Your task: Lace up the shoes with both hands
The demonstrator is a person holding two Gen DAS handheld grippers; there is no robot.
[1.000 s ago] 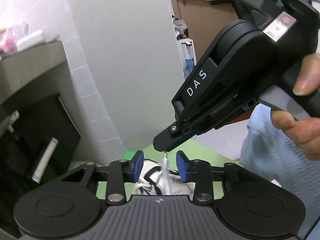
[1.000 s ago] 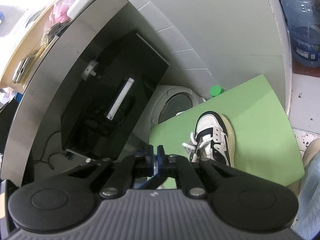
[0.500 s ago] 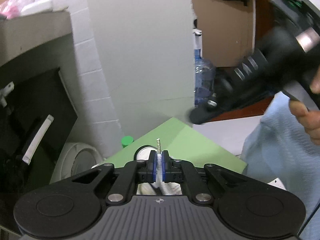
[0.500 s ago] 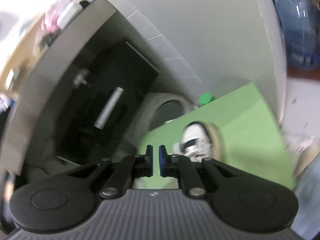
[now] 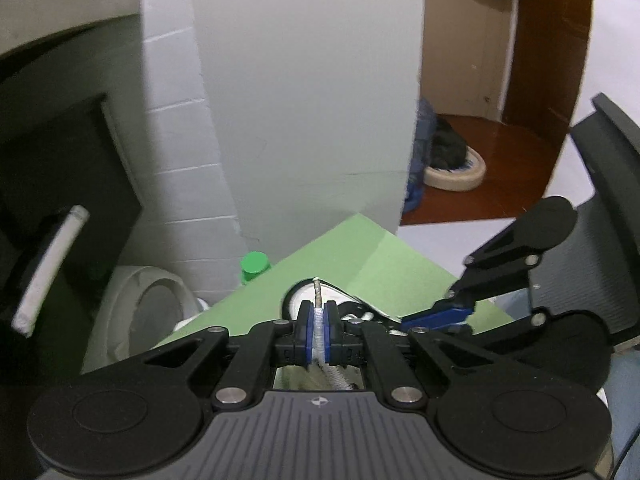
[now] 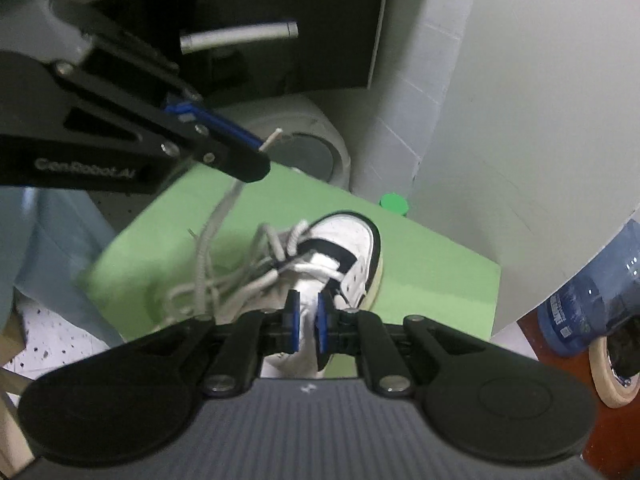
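Note:
A white and black sneaker (image 6: 348,248) stands on a green mat (image 6: 432,280) with its white laces loose over the tongue. My left gripper (image 5: 319,328) is shut on one lace end (image 5: 317,292), whose tip pokes up past the blue pads. In the right wrist view the left gripper (image 6: 258,154) hangs above and left of the shoe, and the lace (image 6: 208,240) runs down from it to the eyelets. My right gripper (image 6: 306,322) hovers just over the shoe's tongue; its jaws are opening, a small gap shows and nothing is pinched. The right gripper (image 5: 434,317) sits to the right of the left one.
A green bottle cap (image 6: 394,202) sits at the mat's far edge by the white wall. A round white appliance (image 5: 152,312) and a black cabinet (image 5: 60,180) stand behind the mat. A blue water jug (image 6: 592,300) is at right. Light blue trousers (image 6: 44,240) are at left.
My left gripper closed on the lace end that the right gripper held up. The right gripper let it go, rolled over and dropped towards the shoe, its jaws parting slightly.

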